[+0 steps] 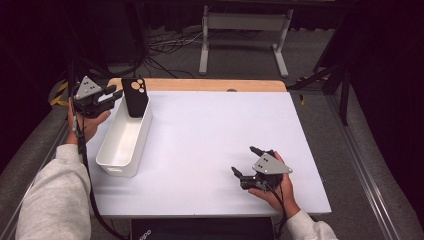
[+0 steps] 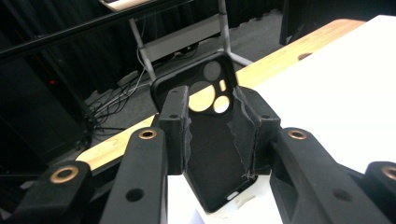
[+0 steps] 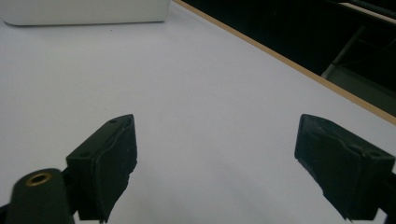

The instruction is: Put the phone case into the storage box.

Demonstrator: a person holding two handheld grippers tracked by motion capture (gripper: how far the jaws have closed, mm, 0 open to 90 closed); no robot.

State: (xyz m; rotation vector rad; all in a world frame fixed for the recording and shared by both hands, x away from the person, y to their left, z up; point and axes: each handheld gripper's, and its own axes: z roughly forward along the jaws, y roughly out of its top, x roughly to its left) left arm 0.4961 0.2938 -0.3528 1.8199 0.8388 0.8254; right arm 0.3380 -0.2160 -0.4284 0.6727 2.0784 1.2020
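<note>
left gripper (image 2: 210,135): clamped on black phone case (image 1: 135,97), held upright over far end of white bin (image 1: 120,145) | right gripper (image 1: 245,162): jaws apart, nothing between, low over white bench (image 1: 210,130)

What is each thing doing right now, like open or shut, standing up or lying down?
Left gripper: shut on the phone case.
Phone case: upright, held at the far end of the bin.
White bin: upright on the table, open top.
Right gripper: open, holding nothing, low over the table.
</note>
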